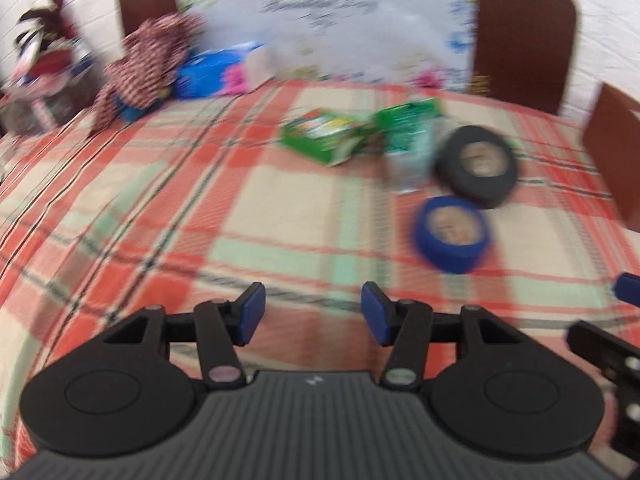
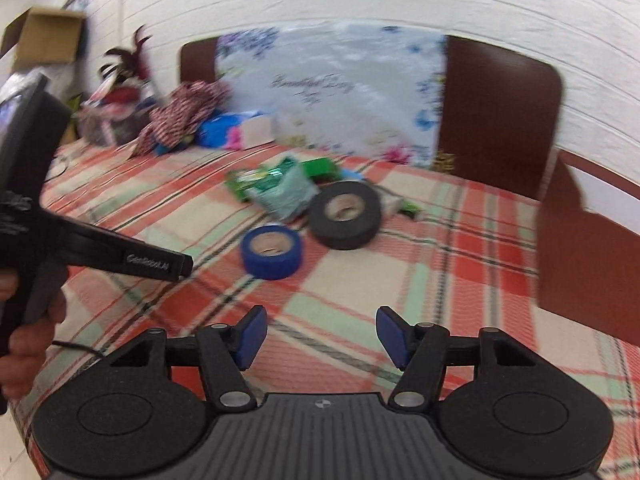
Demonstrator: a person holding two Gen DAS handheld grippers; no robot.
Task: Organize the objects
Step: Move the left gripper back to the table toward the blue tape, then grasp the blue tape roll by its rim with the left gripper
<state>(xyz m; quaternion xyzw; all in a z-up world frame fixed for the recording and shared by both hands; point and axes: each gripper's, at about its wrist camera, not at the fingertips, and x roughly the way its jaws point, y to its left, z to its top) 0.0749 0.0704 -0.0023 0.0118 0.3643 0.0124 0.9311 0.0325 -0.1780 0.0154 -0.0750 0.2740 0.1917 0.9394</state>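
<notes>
A blue tape roll and a larger black tape roll lie side by side on the plaid bedcover. Behind them lie a green box and a green-and-clear packet. My left gripper is open and empty, well short of the rolls. My right gripper is open and empty, also short of them. The left gripper's body shows at the left of the right wrist view. Both views are blurred.
A brown cardboard box stands at the right edge. At the back are a floral pillow, a brown headboard, a striped cloth and blue and pink items.
</notes>
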